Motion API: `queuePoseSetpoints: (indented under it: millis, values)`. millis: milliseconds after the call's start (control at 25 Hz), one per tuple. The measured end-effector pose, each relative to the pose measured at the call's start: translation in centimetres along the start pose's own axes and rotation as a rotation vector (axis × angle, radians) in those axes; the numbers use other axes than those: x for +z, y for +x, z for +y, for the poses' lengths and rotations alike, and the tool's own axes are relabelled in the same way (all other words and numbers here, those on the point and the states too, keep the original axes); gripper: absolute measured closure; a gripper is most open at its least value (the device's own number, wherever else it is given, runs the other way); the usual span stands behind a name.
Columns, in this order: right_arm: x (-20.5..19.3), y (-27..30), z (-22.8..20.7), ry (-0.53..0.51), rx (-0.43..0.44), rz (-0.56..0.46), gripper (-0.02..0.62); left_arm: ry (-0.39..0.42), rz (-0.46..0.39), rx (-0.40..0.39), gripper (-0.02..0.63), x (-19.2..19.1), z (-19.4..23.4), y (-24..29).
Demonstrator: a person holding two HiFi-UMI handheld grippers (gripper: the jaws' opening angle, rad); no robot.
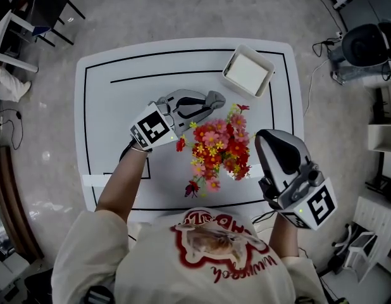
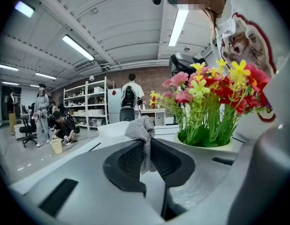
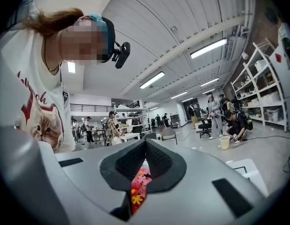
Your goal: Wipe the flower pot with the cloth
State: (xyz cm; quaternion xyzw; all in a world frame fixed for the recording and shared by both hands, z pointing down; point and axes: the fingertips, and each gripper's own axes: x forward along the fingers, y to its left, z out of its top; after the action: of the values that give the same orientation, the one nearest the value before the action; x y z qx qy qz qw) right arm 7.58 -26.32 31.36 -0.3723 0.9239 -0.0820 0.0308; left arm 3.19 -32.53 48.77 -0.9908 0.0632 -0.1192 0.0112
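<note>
White round flower pot (image 2: 201, 147) stands near the middle of the white table with black lines (image 1: 119, 106), and from above it is hidden under its bunch of red, pink and yellow flowers (image 1: 217, 149); only the left gripper view shows its pale rim. The left gripper (image 2: 146, 142) sits just beside the pot on its left, its jaws pressed tight on a grey knitted cloth (image 2: 141, 135), with a loose tuft poking out past the tips, probably so that soft fabric and not plastic meets the pot. The cloth does not touch the pot yet, so wiping seems about to start. The right gripper (image 3: 145, 144) hovers just beside the flowers on the other side, jaws closed together on nothing, blooms showing through the gap below the tips; it looks placed to steady the pot. A white square tray (image 1: 247, 71) lies well apart at the far corner
</note>
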Motion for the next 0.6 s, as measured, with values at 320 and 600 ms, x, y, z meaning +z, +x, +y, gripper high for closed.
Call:
queuePoseSetpoints:
  millis: [320,600]
  values:
    - [-0.7,0.1,-0.3,0.014,-0.007,0.012,0.595,-0.010,0.065,-0.109,0.565,-1.6,-1.4,1.3]
    - [-0.8,0.2,-0.2,0.012,-0.003,0.017,0.595,0.038,0.112,-0.164,0.565,-2.1,-2.2,2.0]
